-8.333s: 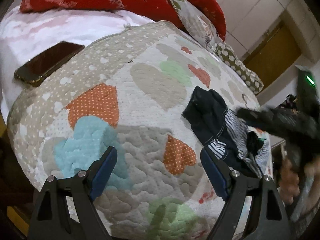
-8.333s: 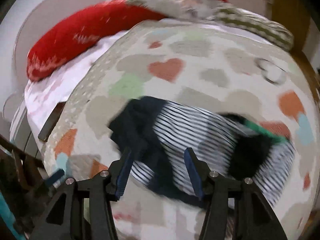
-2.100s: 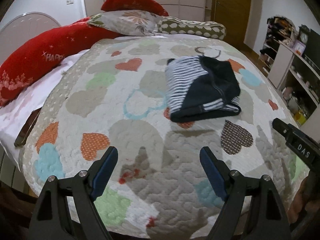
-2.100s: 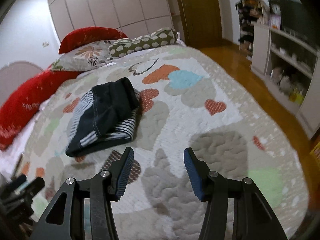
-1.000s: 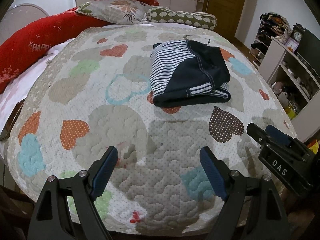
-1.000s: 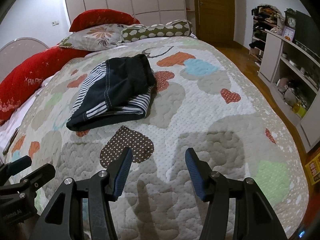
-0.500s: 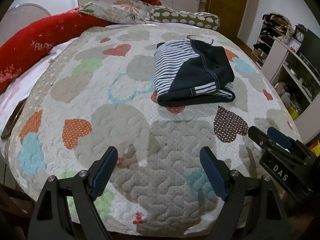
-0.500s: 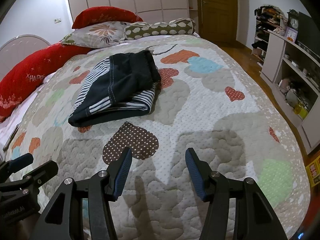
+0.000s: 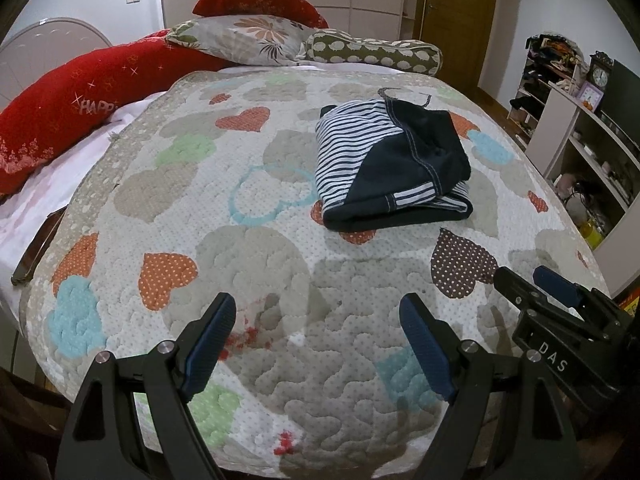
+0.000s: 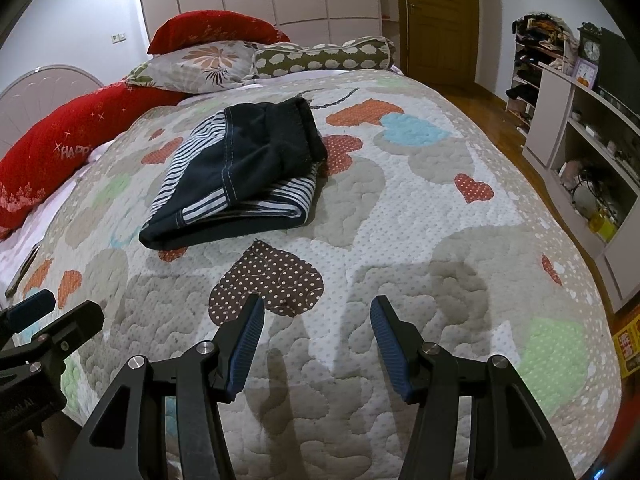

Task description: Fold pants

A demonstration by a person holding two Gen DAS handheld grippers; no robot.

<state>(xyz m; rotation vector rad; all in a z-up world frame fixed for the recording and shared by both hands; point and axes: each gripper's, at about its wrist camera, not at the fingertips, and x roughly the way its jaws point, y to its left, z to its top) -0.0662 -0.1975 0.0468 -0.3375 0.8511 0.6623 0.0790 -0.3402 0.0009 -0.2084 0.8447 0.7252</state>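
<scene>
since the earliest frames the pants (image 9: pixel 390 168) have changed from a loose heap at the bed's side into a folded bundle, and both grippers have drawn back from them. now the pants lie folded on the heart-pattern quilt (image 9: pixel 248 264), near the middle of the bed, dark cloth on top and striped cloth showing at the left and the front edge. the left gripper (image 9: pixel 318 344) hangs over the near part of the quilt, its fingers wide apart and holding nothing. the right gripper (image 10: pixel 316 340) is just beside it, fingers also apart and empty, well apart from the pants. red pillows (image 9: pixel 68 108) lie at the left.
</scene>
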